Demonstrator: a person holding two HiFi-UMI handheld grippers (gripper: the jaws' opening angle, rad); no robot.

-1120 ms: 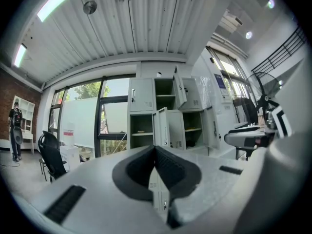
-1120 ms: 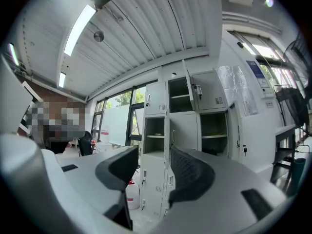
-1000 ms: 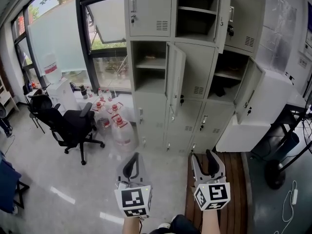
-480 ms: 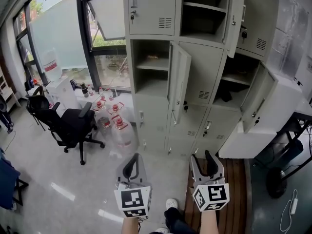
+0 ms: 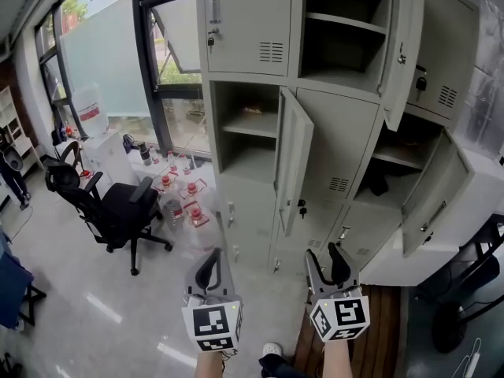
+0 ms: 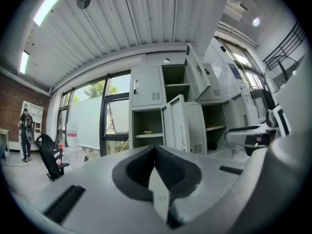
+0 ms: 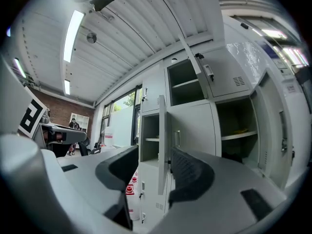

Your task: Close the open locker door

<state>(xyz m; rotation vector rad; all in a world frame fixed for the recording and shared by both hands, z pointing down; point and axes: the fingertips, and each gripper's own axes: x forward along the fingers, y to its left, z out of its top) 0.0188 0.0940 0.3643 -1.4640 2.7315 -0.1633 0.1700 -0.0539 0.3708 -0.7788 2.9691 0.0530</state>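
A grey locker bank (image 5: 248, 18) stands ahead with several doors open. The nearest open door (image 5: 293, 160) hangs edge-on from the middle-left compartment, which has a shelf inside. Another door (image 5: 398, 38) is open at the top and one (image 5: 429, 191) at the right. My left gripper (image 5: 211, 268) is low in the head view, shut and empty, well short of the lockers. My right gripper (image 5: 329, 264) beside it is open and empty. The left gripper view shows the shut left gripper (image 6: 155, 152) below the open door (image 6: 175, 126). The right gripper (image 7: 153, 165) frames the door's edge (image 7: 161, 145).
A black office chair (image 5: 118, 207) stands at the left. Several water bottles (image 5: 185, 195) sit on the floor by the window (image 5: 169, 61). A wooden platform (image 5: 370, 345) lies under the right side. A shoe (image 5: 272, 351) shows between the grippers.
The lockers have come nearer and larger in the head view, and the chair has shifted left. Both grippers keep their places in the view, jaws unchanged.
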